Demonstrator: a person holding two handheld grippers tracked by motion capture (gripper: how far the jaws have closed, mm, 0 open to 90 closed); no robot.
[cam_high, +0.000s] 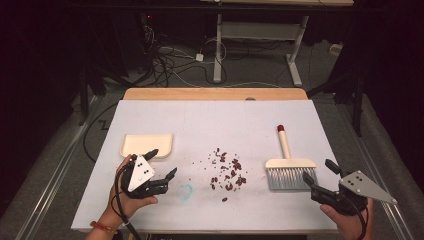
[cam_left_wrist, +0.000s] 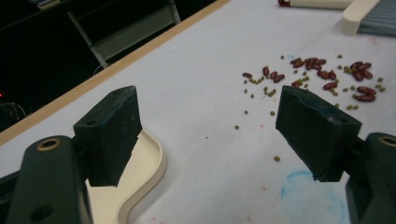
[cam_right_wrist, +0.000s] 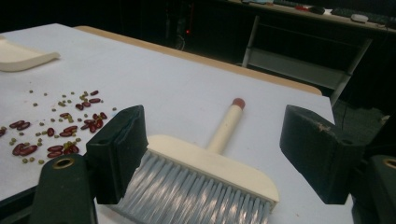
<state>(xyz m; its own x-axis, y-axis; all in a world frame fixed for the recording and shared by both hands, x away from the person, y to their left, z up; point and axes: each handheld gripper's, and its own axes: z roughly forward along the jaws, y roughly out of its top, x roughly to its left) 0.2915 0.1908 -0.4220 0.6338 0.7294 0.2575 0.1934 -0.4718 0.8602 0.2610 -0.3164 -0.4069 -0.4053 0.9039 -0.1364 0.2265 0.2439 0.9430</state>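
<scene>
High view, left gripper (cam_high: 162, 162): we see its jaws spread apart with nothing between them, near the worktop's (cam_high: 210, 120) front left corner, the tips just beside the front edge of the cream dustpan (cam_high: 146, 144).
High view, right gripper (cam_high: 320, 172): we see its jaws standing wide at the front right corner, just to the right of the brush (cam_high: 287, 165), not touching it.
High view, beans (cam_high: 227, 172): we find them scattered mid-worktop, between dustpan and brush.
Left gripper view, fingers (cam_left_wrist: 111, 133): we see both pads apart and bare; the dustpan (cam_left_wrist: 149, 163) lies under and just behind the left pad, and the beans (cam_left_wrist: 317, 74) lie well beyond, toward the right pad.
Left gripper view, brush (cam_left_wrist: 364, 16): we glimpse it at the far top right.
Right gripper view, fingers (cam_right_wrist: 121, 149): we see them wide apart; the brush (cam_right_wrist: 205, 172) lies between them, bristles toward us, closer to the left pad, neither pad pressing on it.
Right gripper view, beans (cam_right_wrist: 56, 130): we see them left of the left pad, the dustpan (cam_right_wrist: 21, 56) farther off.
</scene>
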